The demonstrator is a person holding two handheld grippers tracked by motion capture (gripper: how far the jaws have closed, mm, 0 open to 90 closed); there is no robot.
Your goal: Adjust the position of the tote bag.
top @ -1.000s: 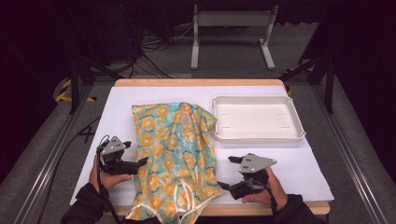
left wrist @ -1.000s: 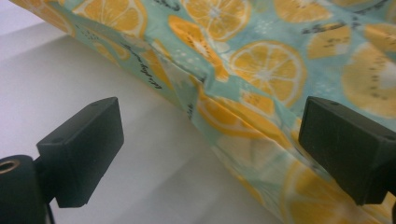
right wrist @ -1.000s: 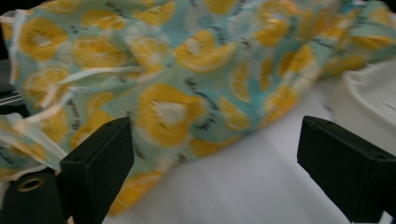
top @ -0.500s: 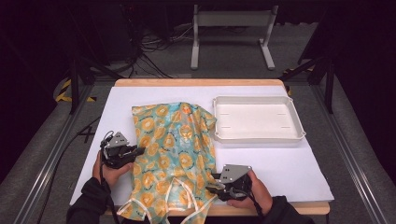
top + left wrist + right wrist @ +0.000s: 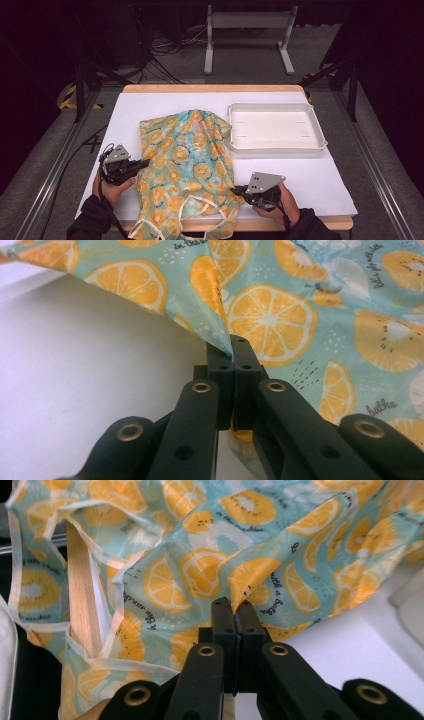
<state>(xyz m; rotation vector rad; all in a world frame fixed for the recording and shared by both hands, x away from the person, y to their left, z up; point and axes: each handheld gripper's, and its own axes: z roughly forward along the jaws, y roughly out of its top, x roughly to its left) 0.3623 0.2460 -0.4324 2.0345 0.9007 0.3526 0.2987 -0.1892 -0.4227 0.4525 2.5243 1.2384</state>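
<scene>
A turquoise cloth bag (image 5: 185,160) printed with orange slices lies crumpled on the white table, its white-trimmed handles hanging over the near edge. My left gripper (image 5: 145,162) is at the bag's left edge. Its jaws have just been closing, and they now pinch a fold of the fabric (image 5: 280,315) at the left gripper's tips (image 5: 231,347). My right gripper (image 5: 235,190) is at the bag's lower right edge. Its jaws have also just been closing and are shut on a ridge of the cloth (image 5: 200,570) at the right gripper's tips (image 5: 234,607).
A shallow white tray (image 5: 275,127) stands at the back right, just beyond the bag. The white table cover (image 5: 310,175) lies bare to the right of my right hand. The wooden table edge (image 5: 82,590) shows through the bag's handle opening.
Both grippers have moved inward to the bag's edges and gone from open to shut on the fabric. The right one has shifted left and slightly nearer.
</scene>
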